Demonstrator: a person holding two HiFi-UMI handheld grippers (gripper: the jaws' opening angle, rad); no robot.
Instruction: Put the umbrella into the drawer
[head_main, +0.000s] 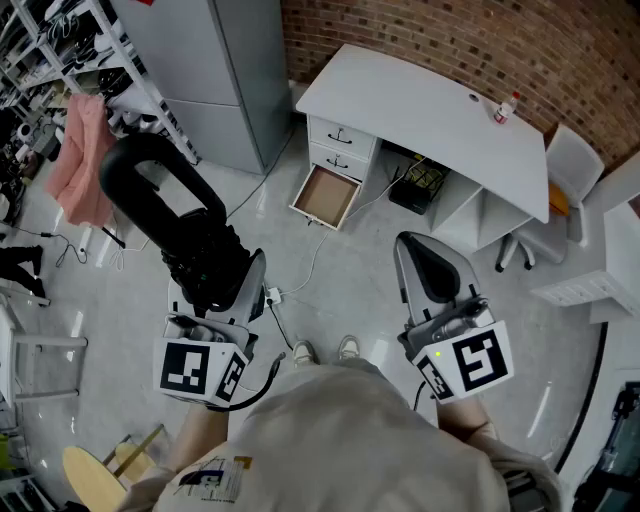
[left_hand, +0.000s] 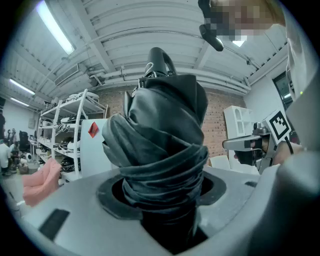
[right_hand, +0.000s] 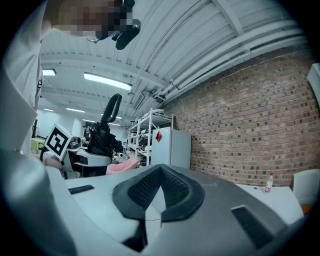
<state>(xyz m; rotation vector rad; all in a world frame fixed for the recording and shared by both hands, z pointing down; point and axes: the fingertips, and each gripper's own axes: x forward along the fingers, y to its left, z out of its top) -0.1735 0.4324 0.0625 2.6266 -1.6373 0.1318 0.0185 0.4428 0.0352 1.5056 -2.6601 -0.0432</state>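
The black folded umbrella (head_main: 205, 250) has a curved handle that sticks up to the left. My left gripper (head_main: 228, 280) is shut on its bunched fabric. In the left gripper view the umbrella (left_hand: 160, 130) fills the space between the jaws of the left gripper (left_hand: 162, 200). My right gripper (head_main: 412, 243) is at the right with its jaws together and nothing in them; in its own view the right gripper (right_hand: 157, 172) shows its pads meeting. Ahead on the floor, the bottom drawer (head_main: 325, 196) of the white desk (head_main: 420, 110) is pulled out, open and empty.
A grey cabinet (head_main: 215, 70) stands left of the desk. Shelving (head_main: 60, 40) and a pink cloth (head_main: 85, 155) are at far left. A black crate (head_main: 420, 185) sits under the desk, a white chair (head_main: 560, 170) is beside it, and a cable (head_main: 310, 265) runs across the floor.
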